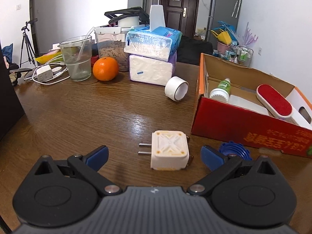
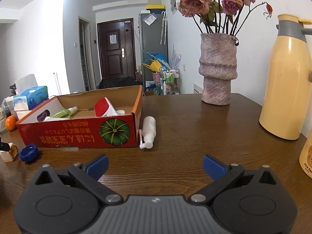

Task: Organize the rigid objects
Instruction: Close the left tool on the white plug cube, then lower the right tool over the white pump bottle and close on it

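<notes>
A white plug adapter (image 1: 169,152) lies on the wooden table between the spread fingers of my left gripper (image 1: 155,156), which is open and not touching it. A blue ridged cap (image 1: 235,152) sits behind the right finger. The red cardboard box (image 1: 234,120) at the right holds a green bottle (image 1: 222,89) and a red lint brush (image 1: 274,99). A white tape roll (image 1: 176,90) lies left of the box. In the right wrist view my right gripper (image 2: 155,165) is open over bare table; a white spray bottle (image 2: 149,131) lies beside the box (image 2: 78,134).
Tissue packs (image 1: 152,58), an orange (image 1: 105,68), a glass (image 1: 77,58) and a charger with cables (image 1: 45,74) crowd the table's far left. A vase of dried roses (image 2: 218,68) and a yellow thermos (image 2: 286,78) stand at the right.
</notes>
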